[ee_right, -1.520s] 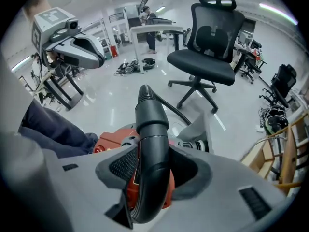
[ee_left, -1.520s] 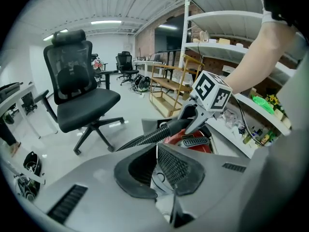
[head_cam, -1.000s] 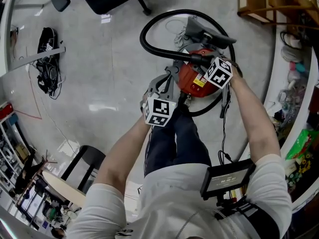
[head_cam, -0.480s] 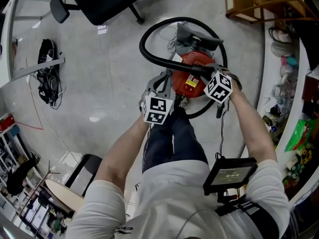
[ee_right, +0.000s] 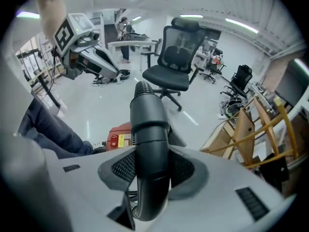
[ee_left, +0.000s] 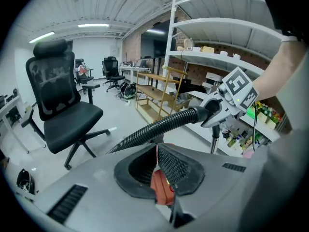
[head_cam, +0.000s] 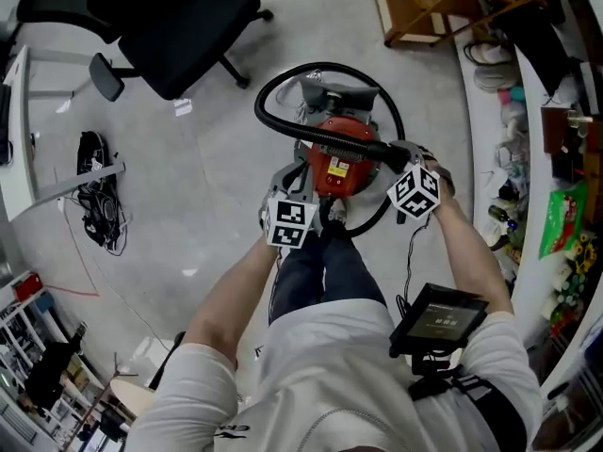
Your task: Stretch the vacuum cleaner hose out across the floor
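Note:
A red vacuum cleaner [head_cam: 337,163] stands on the floor in front of the person's legs. Its black ribbed hose [head_cam: 268,78] loops round behind it and comes back across the top. My right gripper [head_cam: 403,156] is shut on the hose's smooth black end piece [ee_right: 149,124], which fills the gap between its pads. In the right gripper view the vacuum cleaner [ee_right: 118,137] shows below. My left gripper [head_cam: 300,169] hangs left of the vacuum cleaner, apart from the hose. In its own view the left gripper [ee_left: 157,146] is shut on nothing, and the hose [ee_left: 154,129] runs across ahead of it.
A black office chair [head_cam: 179,26] stands at the upper left. A wooden rack [head_cam: 424,8] is at the top right and cluttered shelves [head_cam: 556,158] line the right side. A cable bundle [head_cam: 94,172] lies at the left. A grey nozzle [head_cam: 332,92] sits behind the vacuum cleaner.
Both grippers have risen, the right one carrying the hose end up with it. The head view has drawn back from the floor, so more of the chair and rack shows.

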Motion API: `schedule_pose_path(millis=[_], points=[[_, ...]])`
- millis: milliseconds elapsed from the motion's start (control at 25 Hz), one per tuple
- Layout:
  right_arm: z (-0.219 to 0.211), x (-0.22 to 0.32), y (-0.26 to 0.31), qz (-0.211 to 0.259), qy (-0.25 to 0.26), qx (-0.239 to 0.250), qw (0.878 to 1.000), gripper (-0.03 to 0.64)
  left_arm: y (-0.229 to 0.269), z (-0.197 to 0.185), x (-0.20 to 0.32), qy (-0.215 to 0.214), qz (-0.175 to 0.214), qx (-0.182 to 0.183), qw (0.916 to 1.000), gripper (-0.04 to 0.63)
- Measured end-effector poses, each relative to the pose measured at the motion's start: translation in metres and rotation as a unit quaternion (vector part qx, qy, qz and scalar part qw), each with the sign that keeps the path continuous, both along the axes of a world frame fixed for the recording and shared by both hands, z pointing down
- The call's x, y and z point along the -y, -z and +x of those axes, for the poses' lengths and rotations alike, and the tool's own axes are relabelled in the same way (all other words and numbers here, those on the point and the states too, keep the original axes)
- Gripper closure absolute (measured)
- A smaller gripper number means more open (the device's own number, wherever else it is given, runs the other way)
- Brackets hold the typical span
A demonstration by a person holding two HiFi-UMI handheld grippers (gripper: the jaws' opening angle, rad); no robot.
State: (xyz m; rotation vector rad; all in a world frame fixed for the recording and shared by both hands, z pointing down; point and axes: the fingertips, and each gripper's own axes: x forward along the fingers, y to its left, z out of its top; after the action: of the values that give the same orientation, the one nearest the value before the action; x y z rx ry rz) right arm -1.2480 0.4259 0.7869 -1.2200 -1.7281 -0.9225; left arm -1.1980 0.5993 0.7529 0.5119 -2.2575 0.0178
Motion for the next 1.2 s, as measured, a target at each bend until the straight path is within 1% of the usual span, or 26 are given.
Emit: schedule_pose_path(millis=[160, 360, 480, 640, 840, 1040, 1200], points=[[-0.003, 0.031, 0.024, -0.009, -0.052, 0.023, 0.998, 0.456, 0.016, 0.003, 0.018, -0.029, -0.001, 0.01, 0.9995, 0.591], [0.017, 0.073, 0.045, -0.013, -0.094, 0.048, 0.994, 0.457, 0.041, 0.002, 0.051, -0.066, 0.0, 0.041, 0.997, 0.591], [0.028, 0.099, 0.059, -0.011, -0.129, 0.061, 0.99, 0.456, 0.059, -0.001, 0.069, -0.09, 0.004, 0.054, 0.9945, 0.591], [0.039, 0.131, 0.081, -0.014, -0.178, 0.08, 0.981, 0.457, 0.077, -0.003, 0.091, -0.119, 0.009, 0.066, 0.9906, 0.591], [0.057, 0.155, 0.113, -0.019, -0.222, 0.112, 0.968, 0.457, 0.094, -0.008, 0.117, -0.162, 0.015, 0.086, 0.983, 0.591], [0.067, 0.178, 0.148, -0.03, -0.272, 0.144, 0.951, 0.457, 0.116, -0.013, 0.139, -0.191, 0.018, 0.105, 0.9758, 0.591], [0.073, 0.195, 0.178, -0.037, -0.312, 0.165, 0.935, 0.457, 0.134, -0.008, 0.145, -0.21, 0.022, 0.119, 0.9702, 0.591]])
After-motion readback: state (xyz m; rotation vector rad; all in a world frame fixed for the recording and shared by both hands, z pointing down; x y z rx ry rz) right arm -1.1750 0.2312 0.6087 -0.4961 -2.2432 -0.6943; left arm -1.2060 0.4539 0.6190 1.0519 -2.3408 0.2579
